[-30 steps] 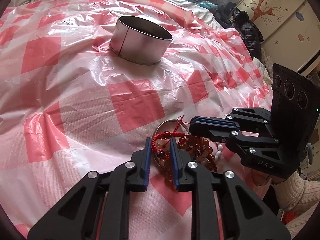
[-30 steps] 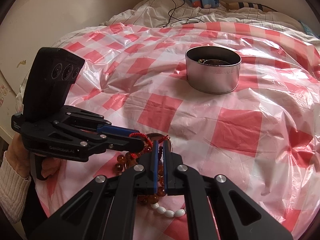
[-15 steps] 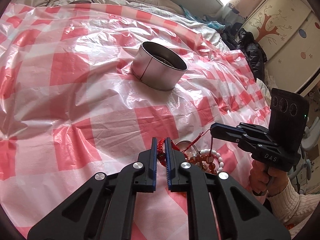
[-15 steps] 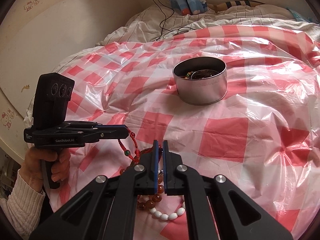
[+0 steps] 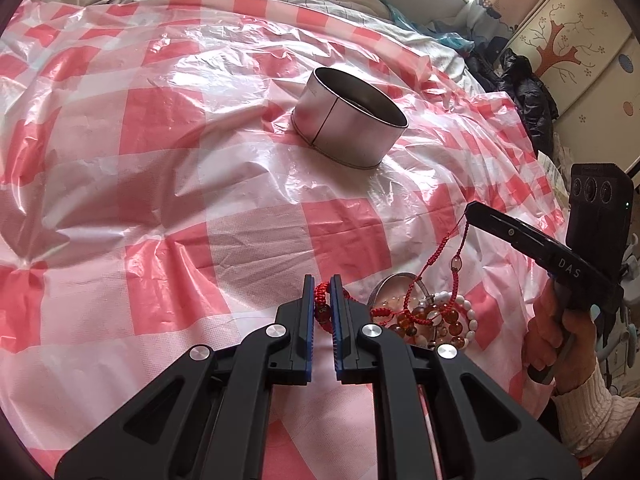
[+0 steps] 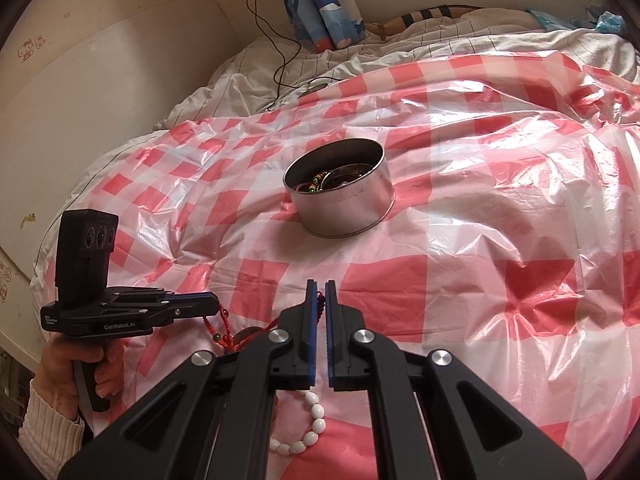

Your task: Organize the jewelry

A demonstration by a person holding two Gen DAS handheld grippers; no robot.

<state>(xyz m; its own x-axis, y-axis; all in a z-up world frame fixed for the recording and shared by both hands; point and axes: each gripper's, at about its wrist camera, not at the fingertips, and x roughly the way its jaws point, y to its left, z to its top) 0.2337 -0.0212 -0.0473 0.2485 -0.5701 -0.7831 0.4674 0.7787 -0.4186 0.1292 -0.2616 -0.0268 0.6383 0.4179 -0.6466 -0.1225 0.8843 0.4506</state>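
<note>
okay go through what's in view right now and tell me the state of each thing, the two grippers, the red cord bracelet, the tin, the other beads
left gripper: shut on the red cord bracelet.
right gripper: shut on the same cord's other part.
red cord bracelet: strung between both grippers, lifted off the pile.
round tin: open, upright, jewelry already inside.
amber bead bracelet: lying in the pile on the checkered sheet.
white bead bracelet: lying on the sheet.
</note>
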